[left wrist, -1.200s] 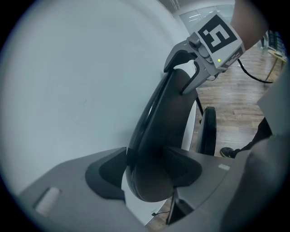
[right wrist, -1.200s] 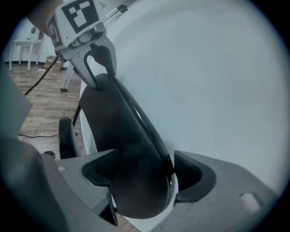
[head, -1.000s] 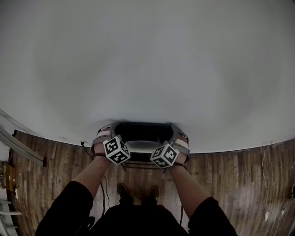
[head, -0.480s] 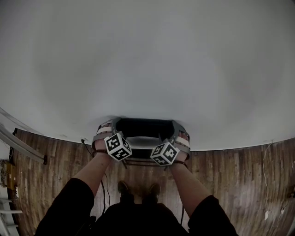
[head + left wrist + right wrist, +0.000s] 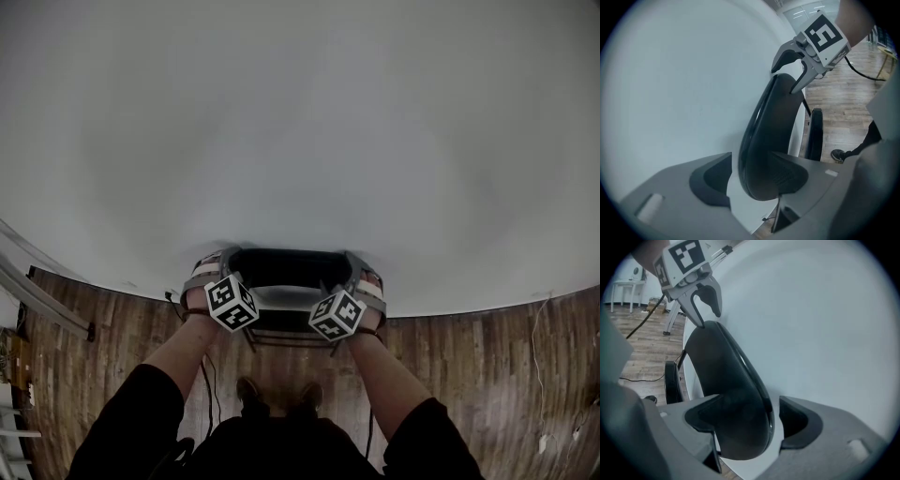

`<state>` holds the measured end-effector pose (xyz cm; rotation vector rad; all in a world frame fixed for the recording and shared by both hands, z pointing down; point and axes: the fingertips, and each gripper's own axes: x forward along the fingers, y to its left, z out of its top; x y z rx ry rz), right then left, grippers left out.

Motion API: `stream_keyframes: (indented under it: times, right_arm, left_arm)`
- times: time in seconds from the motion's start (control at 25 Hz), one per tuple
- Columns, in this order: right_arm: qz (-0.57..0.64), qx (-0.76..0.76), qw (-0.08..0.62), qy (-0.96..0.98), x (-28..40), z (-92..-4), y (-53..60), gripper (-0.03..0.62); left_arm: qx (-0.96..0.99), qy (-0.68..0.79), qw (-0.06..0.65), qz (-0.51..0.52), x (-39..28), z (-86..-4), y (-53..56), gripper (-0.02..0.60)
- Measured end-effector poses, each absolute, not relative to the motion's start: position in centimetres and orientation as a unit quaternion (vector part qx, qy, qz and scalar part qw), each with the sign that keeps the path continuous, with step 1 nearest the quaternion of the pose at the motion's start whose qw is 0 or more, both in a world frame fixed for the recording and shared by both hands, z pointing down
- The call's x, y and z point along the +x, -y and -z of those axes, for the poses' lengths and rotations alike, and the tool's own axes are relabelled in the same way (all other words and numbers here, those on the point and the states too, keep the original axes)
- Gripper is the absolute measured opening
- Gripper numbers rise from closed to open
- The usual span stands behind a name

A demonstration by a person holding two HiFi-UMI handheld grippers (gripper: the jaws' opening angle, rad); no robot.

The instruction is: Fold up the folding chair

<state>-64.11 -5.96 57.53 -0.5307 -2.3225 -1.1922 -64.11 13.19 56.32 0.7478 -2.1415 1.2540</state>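
Black folding chair (image 5: 292, 267), one item, lower centre of the head view, top edge barely shifted over the last second, so I log the fold as not visibly advanced. Grippers, two: left gripper (image 5: 749, 178) has just been closing round that edge, right gripper (image 5: 752, 420) straddles it too, each seemingly unclenched with one pad off the plastic; marker cubes (image 5: 232, 303), two; shoes (image 5: 248, 386), two.
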Motion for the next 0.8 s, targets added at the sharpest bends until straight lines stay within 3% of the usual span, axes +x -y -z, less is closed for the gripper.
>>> stream_keyframes:
  times: [0.8]
  right_arm:
    - [0.258,-0.286,0.219,0.896,-51.6,-53.8,1.7,0.362]
  left_arm:
    - [0.301,0.872,0.245,-0.297,-49.7,-52.2,-12.0,0.242]
